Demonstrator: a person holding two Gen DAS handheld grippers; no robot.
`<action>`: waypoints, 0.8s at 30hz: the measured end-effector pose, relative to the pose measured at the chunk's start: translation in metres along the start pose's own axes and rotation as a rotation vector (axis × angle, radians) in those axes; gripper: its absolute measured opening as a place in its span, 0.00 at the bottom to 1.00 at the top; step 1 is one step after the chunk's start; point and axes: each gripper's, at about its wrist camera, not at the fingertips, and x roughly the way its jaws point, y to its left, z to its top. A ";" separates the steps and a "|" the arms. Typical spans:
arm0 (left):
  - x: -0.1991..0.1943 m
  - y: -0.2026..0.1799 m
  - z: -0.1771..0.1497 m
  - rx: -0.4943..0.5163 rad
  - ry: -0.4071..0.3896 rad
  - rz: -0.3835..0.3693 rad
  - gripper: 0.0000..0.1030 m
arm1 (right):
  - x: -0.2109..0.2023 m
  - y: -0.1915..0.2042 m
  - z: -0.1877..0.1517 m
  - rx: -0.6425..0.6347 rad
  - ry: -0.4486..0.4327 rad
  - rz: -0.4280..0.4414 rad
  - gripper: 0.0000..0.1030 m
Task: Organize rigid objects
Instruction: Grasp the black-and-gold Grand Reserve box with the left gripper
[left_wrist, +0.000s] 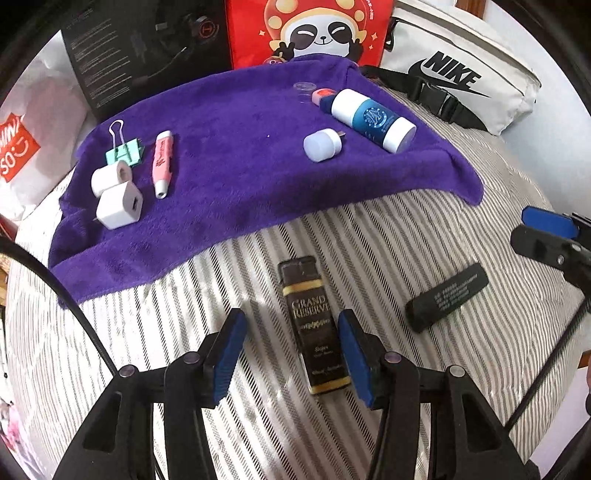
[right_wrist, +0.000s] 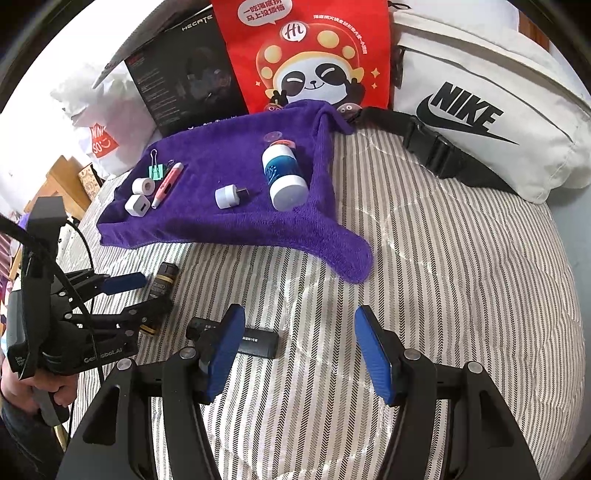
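A dark brown box with gold bands (left_wrist: 314, 325), printed "Grand Reserve", lies flat on a striped bedspread (left_wrist: 424, 229). The left gripper (left_wrist: 291, 350) hangs over the box's lower half, blue pads on either side. The right pad sits right against the box's edge; the left pad stands clear of it, so the jaws are apart and not squeezing.

To the right of that box lies a black bar-shaped case (left_wrist: 447, 295) with pale print, also on the bedspread. In the right wrist view the right gripper (right_wrist: 299, 350) is open and empty, its left pad covering part of the black case.

Beyond both, a purple towel (left_wrist: 240, 177) is spread on the bed. On its left part are a mint binder clip (left_wrist: 123, 151), a small white roll (left_wrist: 110, 177), a white cube charger (left_wrist: 119, 206) and a pink pen-like tool (left_wrist: 162, 164). On its right part are a small white plug light (left_wrist: 320, 144) and a white bottle with a blue label (left_wrist: 373, 120), lying on its side.

Behind the towel stand a black carton (left_wrist: 140, 48), a red panda bag (left_wrist: 310, 29) and a white Nike waist bag (left_wrist: 461, 74).
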 end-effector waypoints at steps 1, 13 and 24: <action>-0.001 0.000 -0.001 -0.002 -0.002 0.001 0.50 | 0.001 0.000 -0.001 0.000 0.003 0.000 0.59; -0.006 0.007 -0.009 0.010 -0.038 0.010 0.25 | 0.004 -0.009 -0.005 0.008 0.011 0.002 0.59; -0.001 -0.004 -0.001 0.094 -0.050 0.032 0.24 | 0.011 -0.007 -0.008 -0.007 0.031 0.013 0.59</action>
